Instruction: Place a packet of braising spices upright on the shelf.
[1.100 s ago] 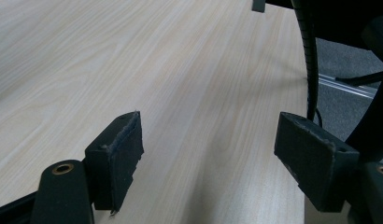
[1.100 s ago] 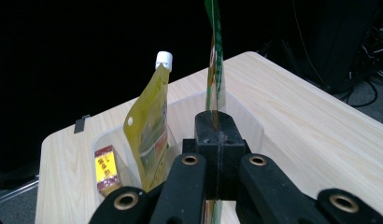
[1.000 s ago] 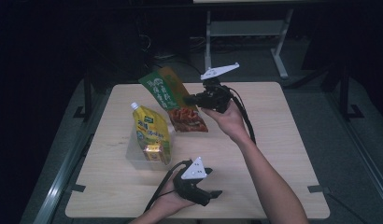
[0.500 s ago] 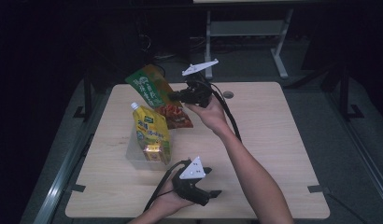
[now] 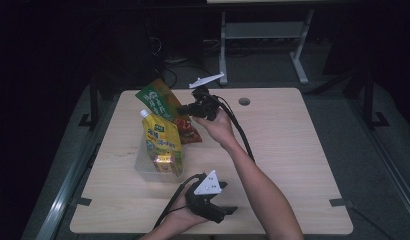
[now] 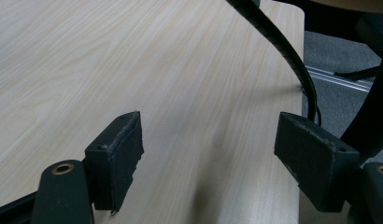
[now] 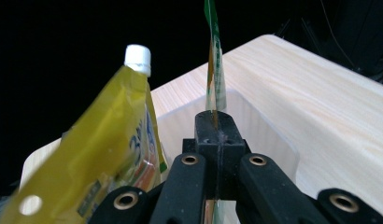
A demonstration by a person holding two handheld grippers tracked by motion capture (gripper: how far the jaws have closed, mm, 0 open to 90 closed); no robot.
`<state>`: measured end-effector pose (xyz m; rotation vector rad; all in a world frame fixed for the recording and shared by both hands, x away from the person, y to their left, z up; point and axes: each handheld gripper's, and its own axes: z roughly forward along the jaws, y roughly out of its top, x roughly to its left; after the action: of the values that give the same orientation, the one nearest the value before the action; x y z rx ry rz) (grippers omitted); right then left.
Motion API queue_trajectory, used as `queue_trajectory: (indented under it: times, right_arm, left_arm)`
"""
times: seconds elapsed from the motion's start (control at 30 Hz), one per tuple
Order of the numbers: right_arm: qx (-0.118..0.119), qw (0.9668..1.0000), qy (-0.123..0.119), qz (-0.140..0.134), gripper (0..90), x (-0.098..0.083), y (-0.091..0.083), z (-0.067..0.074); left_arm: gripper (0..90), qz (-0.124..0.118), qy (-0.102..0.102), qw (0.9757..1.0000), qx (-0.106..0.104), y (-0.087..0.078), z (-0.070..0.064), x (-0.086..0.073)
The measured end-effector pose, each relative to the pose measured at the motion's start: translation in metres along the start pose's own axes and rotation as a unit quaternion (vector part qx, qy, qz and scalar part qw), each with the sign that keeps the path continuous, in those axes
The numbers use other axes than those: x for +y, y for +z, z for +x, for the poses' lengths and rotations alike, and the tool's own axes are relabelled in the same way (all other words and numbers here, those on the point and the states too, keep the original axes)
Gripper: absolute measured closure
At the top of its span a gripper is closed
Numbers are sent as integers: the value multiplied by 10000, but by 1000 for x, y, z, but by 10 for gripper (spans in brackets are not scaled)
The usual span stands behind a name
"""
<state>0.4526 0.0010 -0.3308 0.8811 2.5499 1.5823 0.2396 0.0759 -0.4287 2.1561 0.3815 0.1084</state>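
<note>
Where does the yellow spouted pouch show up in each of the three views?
High view: yellow pouch stands left of centre, in the clear bin.
Left gripper view: not in it.
Right gripper view: pouch at lower left, white cap up.
Shared landmark: the green packet pinched by the right claw.

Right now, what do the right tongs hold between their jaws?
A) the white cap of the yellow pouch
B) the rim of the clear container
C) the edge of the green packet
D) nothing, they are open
C: in the right gripper view the right tongs have their jaws closed on the thin edge of the green packet, beside the yellow spout pouch.
</note>
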Motion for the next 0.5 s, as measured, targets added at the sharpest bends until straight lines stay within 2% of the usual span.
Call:
queue_trajectory:
  times: [0.17, 0.33, 0.5]
  right_arm:
    - [30, 10000, 55, -1, 900, -6, 0, -1]
    - [-42, 9999, -45, 83, 897, -7, -2, 3]
    - [-98, 9992, -245, 291, 890, -2, -2, 8]
  left_arm:
    - [232, -22, -5, 10000, -5, -1, 1, 0]
    - [232, -11, -19, 10000, -3, -1, 1, 0]
    - [231, -19, -89, 10000, -12, -1, 1, 0]
